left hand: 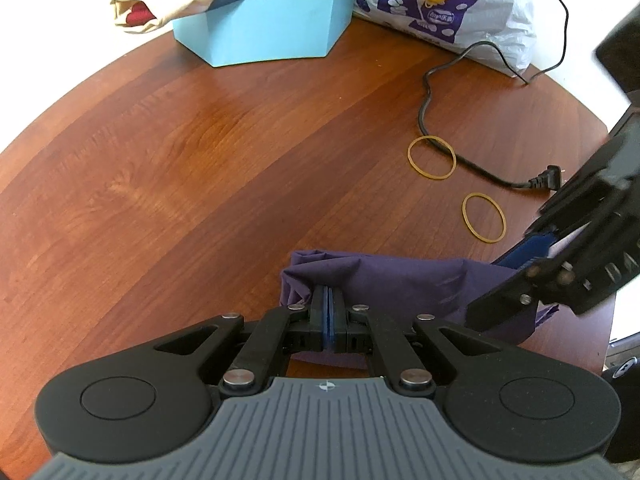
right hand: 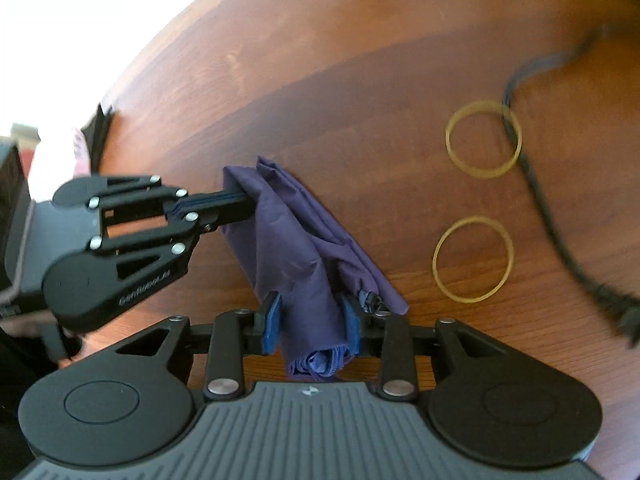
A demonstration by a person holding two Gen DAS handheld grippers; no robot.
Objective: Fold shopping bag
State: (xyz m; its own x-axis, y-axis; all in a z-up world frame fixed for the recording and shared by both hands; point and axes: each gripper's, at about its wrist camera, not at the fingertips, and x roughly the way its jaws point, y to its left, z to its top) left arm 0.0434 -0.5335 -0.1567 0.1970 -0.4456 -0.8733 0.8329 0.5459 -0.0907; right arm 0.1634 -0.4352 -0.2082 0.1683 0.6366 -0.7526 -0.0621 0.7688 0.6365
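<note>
Blue-padded fingers of the right claw point(right hand: 311, 322) straddle one end of a purple shopping bag point(right hand: 296, 240), the bunched cloth between them; the pads stand part-way apart and whether they press the fabric cannot be told. From that claw the bag, already gathered into a narrow strip, runs away along the wooden counter point(right hand: 360, 80) toward the left claw point(right hand: 244, 206), which is pinched tight on the far end. Seen from the left wrist, the left claw point(left hand: 329, 300) bites the bag's point(left hand: 404, 284) edge and the strip stretches off to the right claw point(left hand: 516, 258). With the long axis spanning claw to claw, the next fold would likely bring the two ends together. Two rubber bands point(right hand: 474, 260) lie near, beside a black cord point(right hand: 536, 184).
</note>
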